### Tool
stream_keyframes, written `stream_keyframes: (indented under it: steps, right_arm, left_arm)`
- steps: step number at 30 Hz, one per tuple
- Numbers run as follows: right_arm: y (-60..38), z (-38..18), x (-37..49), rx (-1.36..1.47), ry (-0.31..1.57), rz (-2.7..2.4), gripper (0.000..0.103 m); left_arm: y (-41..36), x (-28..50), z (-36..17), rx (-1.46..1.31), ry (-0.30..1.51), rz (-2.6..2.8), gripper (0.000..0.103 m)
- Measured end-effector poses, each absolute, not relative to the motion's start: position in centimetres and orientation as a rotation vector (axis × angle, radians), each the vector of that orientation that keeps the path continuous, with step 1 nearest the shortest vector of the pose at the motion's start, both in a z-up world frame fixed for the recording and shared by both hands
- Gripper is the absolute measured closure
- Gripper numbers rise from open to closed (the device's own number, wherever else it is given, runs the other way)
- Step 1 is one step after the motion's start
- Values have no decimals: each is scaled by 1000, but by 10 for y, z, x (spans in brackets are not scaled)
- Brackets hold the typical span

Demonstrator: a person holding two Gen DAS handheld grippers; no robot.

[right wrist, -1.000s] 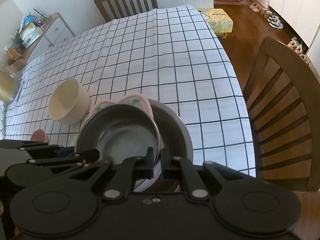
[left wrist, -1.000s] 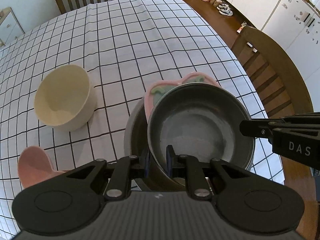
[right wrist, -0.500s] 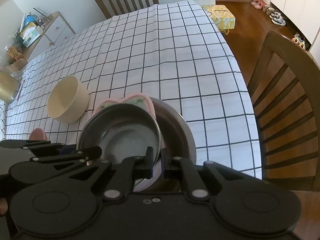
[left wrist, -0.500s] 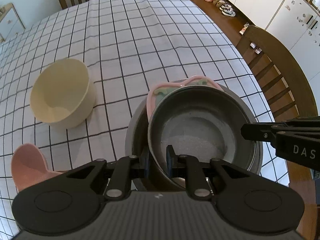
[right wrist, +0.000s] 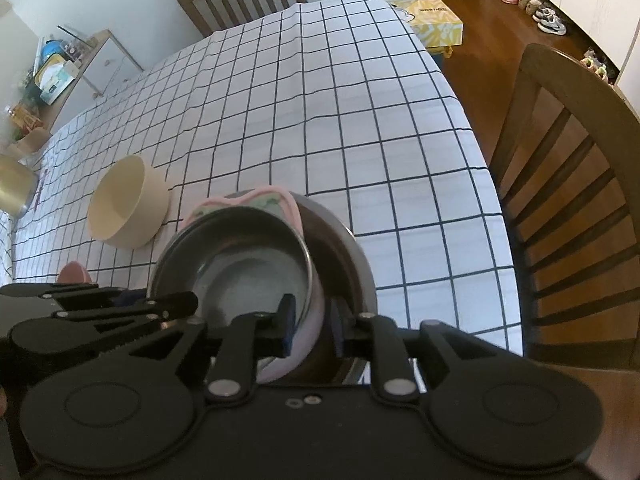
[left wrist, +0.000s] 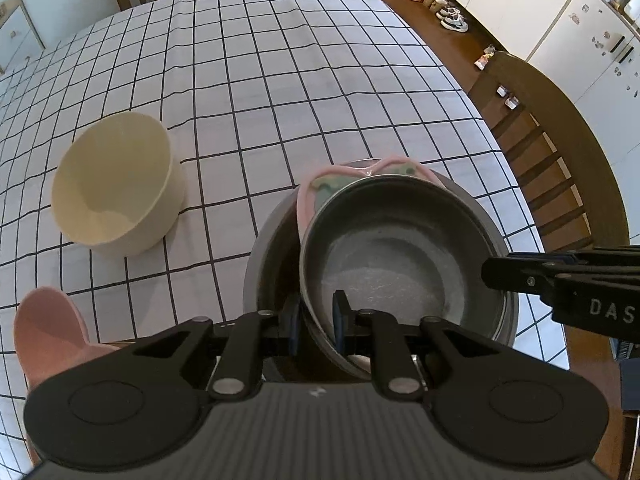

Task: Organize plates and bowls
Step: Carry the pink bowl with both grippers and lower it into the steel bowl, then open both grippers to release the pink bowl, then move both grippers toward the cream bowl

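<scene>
Your left gripper (left wrist: 316, 322) is clamped on the near rim of the small metal bowl (left wrist: 392, 252). One pad sits outside the rim and one sits inside. That bowl sits tilted in a stack. It rests on a pink plate (left wrist: 320, 184), and both lie in the big metal bowl (left wrist: 272, 264) at the near right edge of the table (left wrist: 280, 80).

Your right gripper (right wrist: 310, 326) is at the other side of the same stack. Its jaws are opening. The edge of the small metal bowl and the pink plate is between them, but the pads look like they are no longer pressing on it. It is hard to be sure there.

The left wrist view shows the green patch on the pink plate more clearly, and a pink cup (left wrist: 48, 332) lying close at the lower left. In the right wrist view you only see a little bit of that cup. The right wrist view alone shows a yellow box (right wrist: 434, 26) on the floor and a shelf (right wrist: 80, 68) full of things.

Both views show the cream bowl (left wrist: 116, 184) standing alone, to the left of the stack.
</scene>
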State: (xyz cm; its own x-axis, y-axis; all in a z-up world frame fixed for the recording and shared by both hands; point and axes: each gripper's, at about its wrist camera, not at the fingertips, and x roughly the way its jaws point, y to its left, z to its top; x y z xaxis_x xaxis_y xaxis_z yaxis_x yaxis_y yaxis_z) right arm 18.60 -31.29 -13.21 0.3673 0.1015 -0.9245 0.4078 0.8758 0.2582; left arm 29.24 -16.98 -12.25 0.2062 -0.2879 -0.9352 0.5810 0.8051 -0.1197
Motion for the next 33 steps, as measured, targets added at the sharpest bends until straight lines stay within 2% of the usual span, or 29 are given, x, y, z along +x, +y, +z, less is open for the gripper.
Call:
stream_keyframes:
  steps: [4,9,14,18,22,26,33]
  right_arm:
    - [-312,-124,183,461,1181,-199,77]
    - [-311,-117,183,448,1166,-191,69]
    - [-304,-109,183,429,1153,-160,61]
    - [-296,-99,182,399,1134,-129,54]
    - [-288,-90,182,367,1112,-101,44]
    - [-282,-82,185,361,1095,-90,41]
    - [-266,-63,191,336,1052,-66,21]
  left_arm:
    - [-168,291,-119,280,1222,-616,83]
    - [-166,286,-114,273,1201,-600,57]
    - [-160,281,-101,249,1177,-614,56]
    - [-155,276,-88,227,1146,-628,49]
    - [-150,271,-75,206,1110,-643,47]
    - [-141,270,-64,186,1082,-633,46]
    - [-108,277,-44,111,1025,-621,32]
